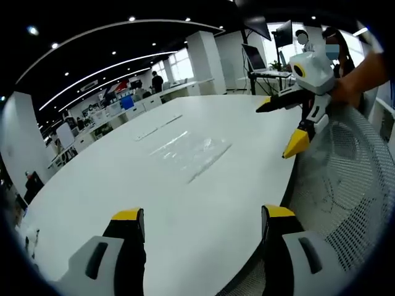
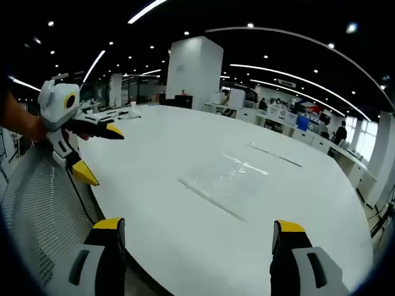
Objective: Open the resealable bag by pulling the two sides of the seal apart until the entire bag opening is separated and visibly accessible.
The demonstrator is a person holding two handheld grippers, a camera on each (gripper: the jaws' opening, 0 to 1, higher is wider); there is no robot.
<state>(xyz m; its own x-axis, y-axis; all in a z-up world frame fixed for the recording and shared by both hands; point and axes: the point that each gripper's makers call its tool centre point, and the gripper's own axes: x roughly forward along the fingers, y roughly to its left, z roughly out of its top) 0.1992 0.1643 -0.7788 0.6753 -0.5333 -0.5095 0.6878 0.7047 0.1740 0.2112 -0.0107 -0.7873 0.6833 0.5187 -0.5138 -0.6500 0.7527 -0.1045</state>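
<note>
Bring left gripper [image 1: 202, 223] and right gripper [image 2: 195, 233], jaws apart and empty, to resealable bag [image 1: 188, 152] lying flat mid-table [image 1: 247, 129] (clear film, hard to read), pinching opposite seal lips.

open office, white table [image 1: 185, 203], ceiling light strips [image 2: 290, 69]

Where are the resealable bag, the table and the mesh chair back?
resealable bag [image 1: 191, 152], left gripper view, middle of the clear film.
table [image 2: 185, 132], right gripper view, bare white top.
mesh chair back [image 1: 345, 185], left gripper view, white mesh.
</note>
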